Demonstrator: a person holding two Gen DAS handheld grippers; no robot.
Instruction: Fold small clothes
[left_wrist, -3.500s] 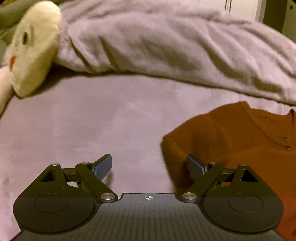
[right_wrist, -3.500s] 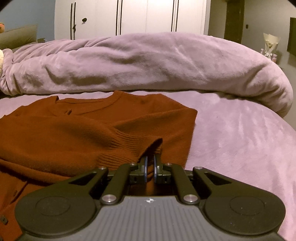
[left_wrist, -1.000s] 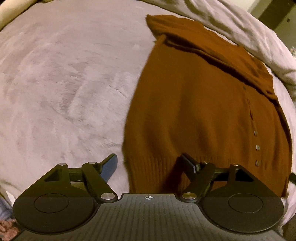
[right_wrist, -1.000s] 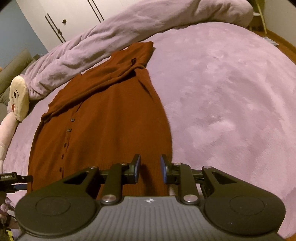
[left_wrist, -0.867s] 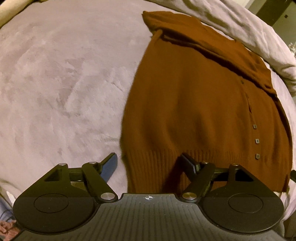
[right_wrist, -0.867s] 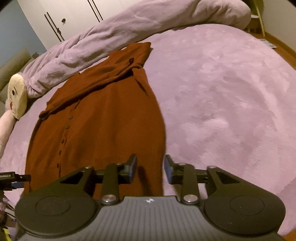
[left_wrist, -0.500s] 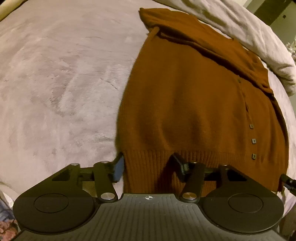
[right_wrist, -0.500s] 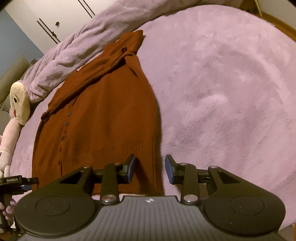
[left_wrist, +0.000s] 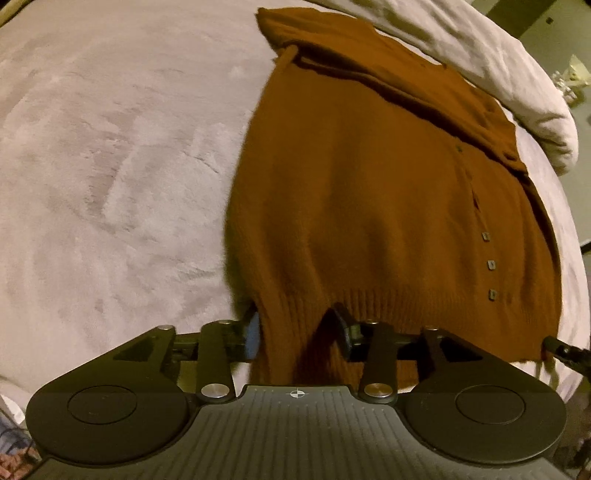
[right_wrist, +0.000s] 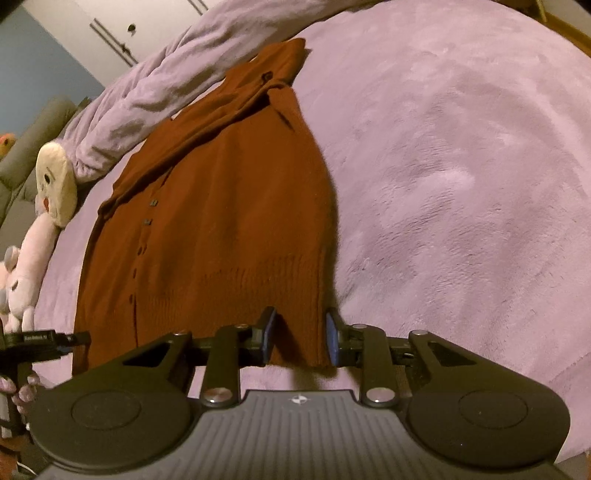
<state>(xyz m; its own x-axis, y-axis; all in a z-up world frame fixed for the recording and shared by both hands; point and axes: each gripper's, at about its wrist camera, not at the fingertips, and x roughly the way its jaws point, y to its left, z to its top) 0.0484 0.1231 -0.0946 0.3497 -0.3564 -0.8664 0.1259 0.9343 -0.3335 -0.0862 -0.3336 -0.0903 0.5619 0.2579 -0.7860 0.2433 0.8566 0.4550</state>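
A rust-brown knitted cardigan with a row of buttons lies flat on the lilac bed cover, its sleeves folded across the far end. It also shows in the right wrist view. My left gripper is open, its jaws on either side of the ribbed hem at the cardigan's near left corner. My right gripper is open, its jaws on either side of the hem at the near right corner. The hem cloth lies between the pads of both grippers.
A rolled lilac duvet runs along the far side of the bed. A cream plush toy and a pink one lie at the left. White wardrobe doors stand behind. The bed edge is just under the grippers.
Both grippers moved from the sleeves down to the hem at the near edge. The right gripper let go of the sleeve and opened. The left jaws have narrowed around the hem corner.
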